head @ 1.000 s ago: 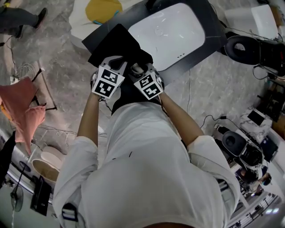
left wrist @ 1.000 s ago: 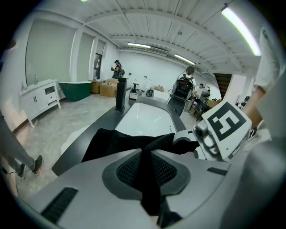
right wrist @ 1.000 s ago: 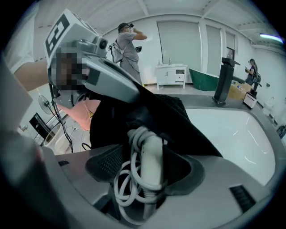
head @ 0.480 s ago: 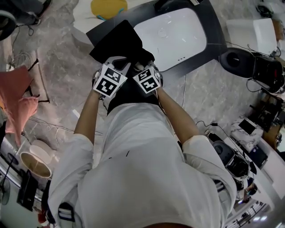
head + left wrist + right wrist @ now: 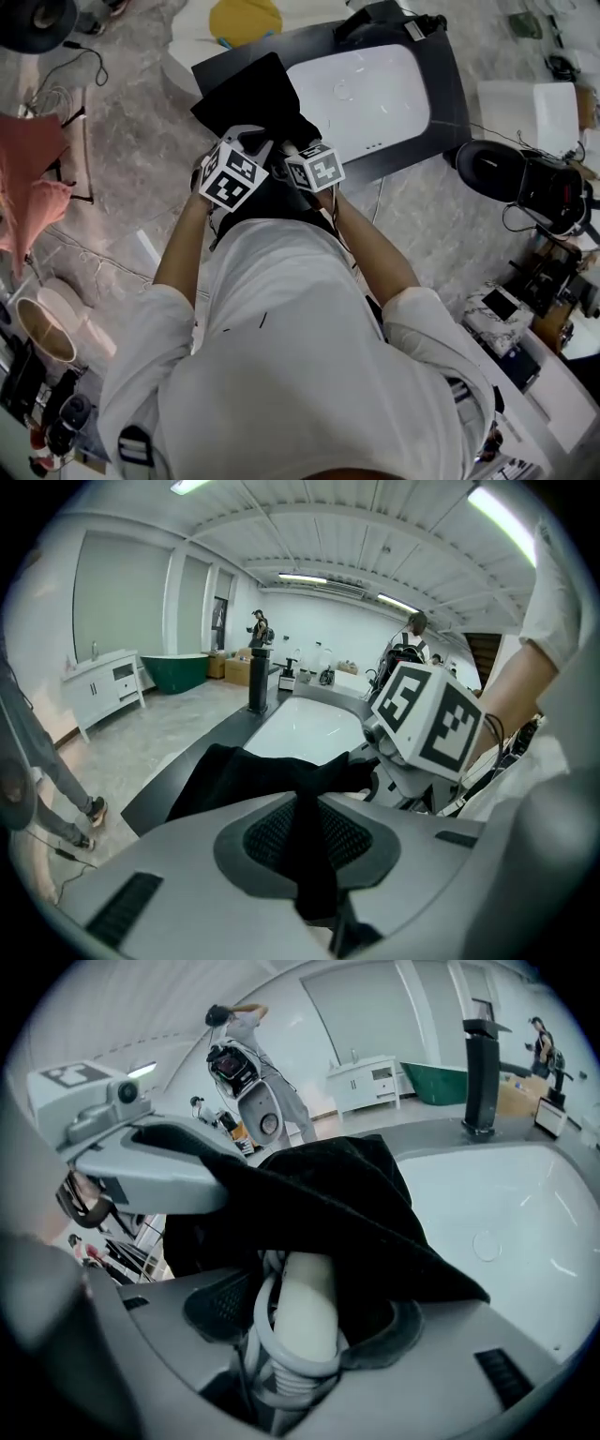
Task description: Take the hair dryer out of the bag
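Note:
A black cloth bag (image 5: 253, 94) lies on the dark rim of a white tub. My left gripper (image 5: 246, 142) is shut on a fold of the bag (image 5: 253, 771), which runs down between its pads (image 5: 305, 846). The bag's mouth is lifted, and its black cloth (image 5: 328, 1194) drapes over a white hair dryer (image 5: 305, 1312) with a coiled cord around its handle. My right gripper (image 5: 300, 1335) has just been closing on that handle, with the handle and cord between its pads. The head view shows both grippers side by side at the bag's near end, the right gripper (image 5: 292, 148) beside the left.
The white tub (image 5: 361, 84) with its dark surround (image 5: 441, 84) stretches beyond the bag. A black column tap (image 5: 480, 1077) stands at its far side. A yellow object (image 5: 244, 19), a pink cloth on a rack (image 5: 33, 178) and black equipment (image 5: 492, 169) sit on the floor around.
The right gripper has rolled and its marker cube has turned toward the left gripper. Both grippers stay at the bag's near end. The head view has shifted a little.

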Available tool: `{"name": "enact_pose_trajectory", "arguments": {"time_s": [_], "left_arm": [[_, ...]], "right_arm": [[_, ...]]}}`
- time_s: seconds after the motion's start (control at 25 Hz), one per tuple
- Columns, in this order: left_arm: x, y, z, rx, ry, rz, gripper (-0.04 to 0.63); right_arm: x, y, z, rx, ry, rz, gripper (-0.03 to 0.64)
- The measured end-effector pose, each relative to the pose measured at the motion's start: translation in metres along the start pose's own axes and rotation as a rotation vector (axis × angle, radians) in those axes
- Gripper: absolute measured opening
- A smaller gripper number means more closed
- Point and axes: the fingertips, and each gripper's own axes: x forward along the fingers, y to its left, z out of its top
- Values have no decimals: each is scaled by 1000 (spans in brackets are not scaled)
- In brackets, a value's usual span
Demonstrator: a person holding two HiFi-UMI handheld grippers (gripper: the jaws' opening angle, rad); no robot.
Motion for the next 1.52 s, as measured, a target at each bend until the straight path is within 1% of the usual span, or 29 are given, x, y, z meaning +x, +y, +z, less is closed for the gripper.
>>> {"name": "enact_pose_trajectory", "arguments": {"time_s": [0.08,0.12,0.16,0.2,0.32,0.36,0.4,0.44,0.6,0.64,0.68,0.72,0.88,0.92,1.0,1.12,1.2,1.32,1.52], "left_arm": [[-3,-3,3,20,4,17,63],[-4,-3,3,21,6,26,63],[-4,-2,2,16,8,35,63],[-4,-1,2,5,10,43,63],[-4,4,2,-33,11,64,63],[-4,5,2,-41,13,67,63],[-3,6,2,-43,17,69,63],[-2,5,2,-41,22,70,63],[-2,-4,3,-33,21,65,63],[-2,-6,3,-32,19,64,63],[-3,-7,3,-30,20,66,63],[-2,-9,2,-27,22,69,63],[4,-14,1,-29,36,72,63],[5,-13,1,-30,40,72,63],[7,-12,-1,-29,50,75,63],[8,-11,-6,-26,67,79,63],[11,-13,-7,-26,76,76,63],[13,-18,-8,-29,75,71,63],[13,-27,-2,-23,59,61,61]], "right_arm": [[-8,1,2,45,-10,37,245],[-12,2,2,51,-11,45,245],[-17,2,0,34,-5,41,245],[-21,2,-3,-9,8,24,244],[-29,6,-14,-191,61,-28,244],[-29,8,-19,-221,71,-27,244],[-29,10,-23,-220,75,-16,244],[-29,10,-27,-189,70,2,244],[-37,4,-31,46,-2,84,242],[-39,2,-30,72,-12,90,242],[-41,0,-31,68,-12,83,242],[-43,-1,-32,34,-4,67,242],[-49,-1,-41,-205,56,-7,242],[-49,0,-43,-243,64,-15,242],[-50,0,-46,-267,70,-17,242],[-52,-1,-51,-250,69,-8,241],[-55,-5,-55,-217,67,1,241],[-60,-10,-60,-128,48,39,241],[-69,-14,-66,42,-1,133,241]]}}
